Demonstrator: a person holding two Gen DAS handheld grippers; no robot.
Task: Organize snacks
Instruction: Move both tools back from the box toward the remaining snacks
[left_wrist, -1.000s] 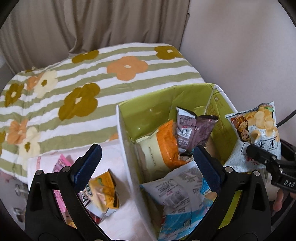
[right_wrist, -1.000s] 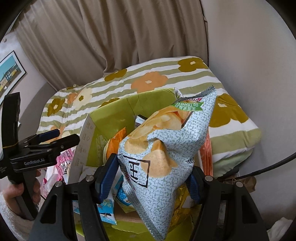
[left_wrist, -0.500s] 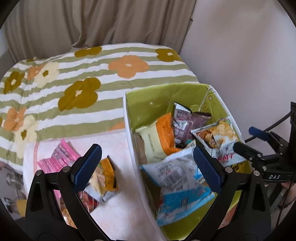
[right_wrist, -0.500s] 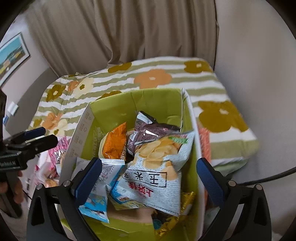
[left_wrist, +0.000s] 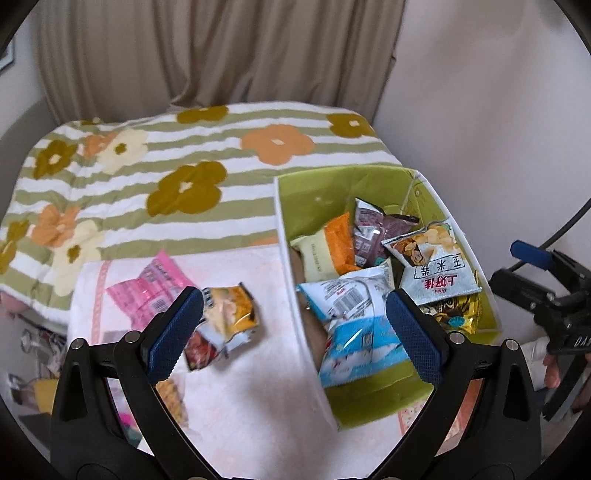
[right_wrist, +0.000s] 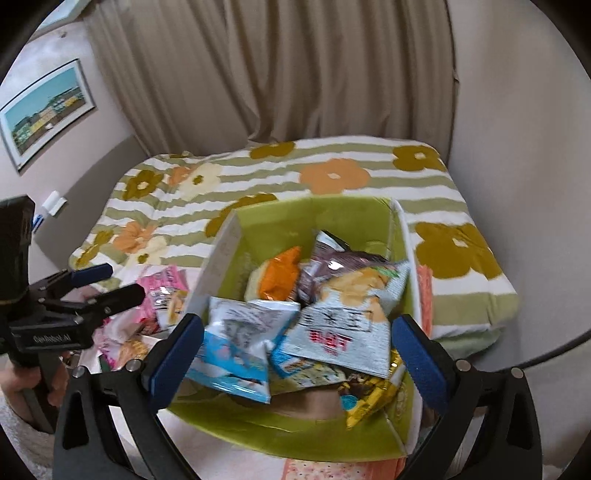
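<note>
At centre right of the left wrist view, the green box (left_wrist: 369, 177) holds a heap of snack bags, the chip bag (left_wrist: 436, 266) topmost at its right, likely gathered there for tidiness. Left of it, loose packets (left_wrist: 229, 314) lie on the pale cloth (left_wrist: 258, 387). Right gripper (right_wrist: 297, 350) spread wide, empty, having just opened. Left gripper (left_wrist: 291, 332) spread, empty.

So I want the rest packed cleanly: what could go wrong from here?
The green box is crowded, so another bag may perch on the grey chip bag and slide out. The loose yellow bag overlaps other packets, so the open left gripper might pinch two together.
</note>
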